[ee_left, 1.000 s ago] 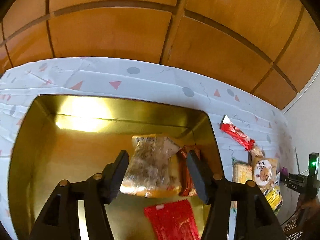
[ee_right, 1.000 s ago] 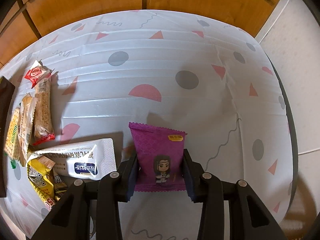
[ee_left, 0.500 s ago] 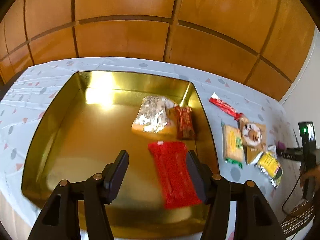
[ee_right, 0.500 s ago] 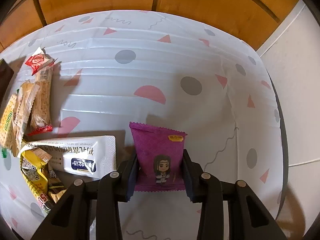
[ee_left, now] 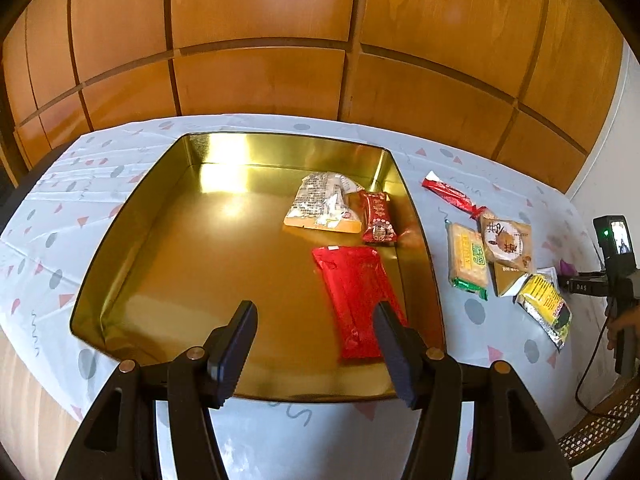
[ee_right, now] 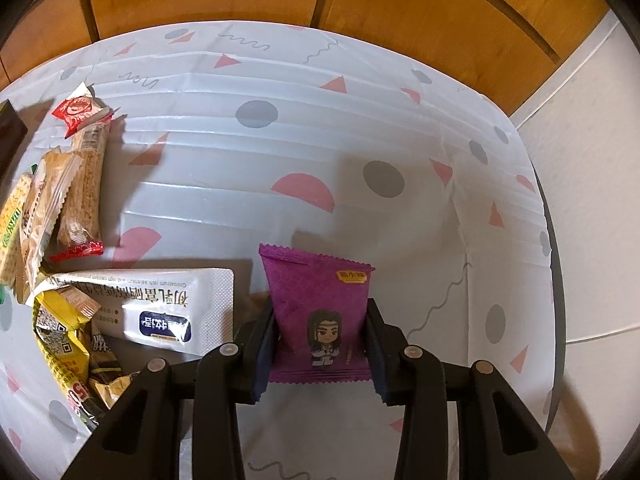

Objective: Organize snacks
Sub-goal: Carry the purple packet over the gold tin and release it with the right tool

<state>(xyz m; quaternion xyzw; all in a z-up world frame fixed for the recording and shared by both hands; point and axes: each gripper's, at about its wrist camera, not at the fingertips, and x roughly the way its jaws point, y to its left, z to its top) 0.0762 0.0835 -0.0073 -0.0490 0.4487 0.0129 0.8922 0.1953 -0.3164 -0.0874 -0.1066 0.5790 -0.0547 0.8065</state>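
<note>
Three snacks lie inside the gold tin tray (ee_left: 132, 216), which fills the middle of the left wrist view. All three sit on its right side: a clear-wrapped cake (ee_left: 326, 206) near the far wall, a small dark red packet (ee_left: 377, 219) touching it on the right, and a big red packet (ee_left: 356, 300) lower down. The left gripper (ee_left: 314, 350) hangs at the bottom of the frame over the near edge of the tray. Its jaws are spread wide with nothing between them, and the right finger covers a corner of the big red packet in the picture.

On the dotted tablecloth (ee_left: 64, 200), right of the tray, more snacks wait: a long red bar (ee_left: 450, 197), a green-edged cracker pack (ee_left: 468, 260), a round-cake packet (ee_left: 507, 242) and a yellow packet (ee_left: 544, 314). At the far right edge a hand (ee_left: 622, 322) holds the other tool.

In the right wrist view, the right gripper (ee_right: 320, 350) sits low in the middle of the frame. Its jaws are clamped on a purple snack packet (ee_right: 320, 312) with a little cartoon person on it. The packet stands upright between the fingers, one finger pressing each side. Just left of it lies a white packet (ee_right: 168, 308) with blue writing. Farther left are a sesame bar (ee_right: 82, 184), a small red packet (ee_right: 78, 110) at the upper left, and a crinkled yellow packet (ee_right: 60, 344) at the lower left.
</note>
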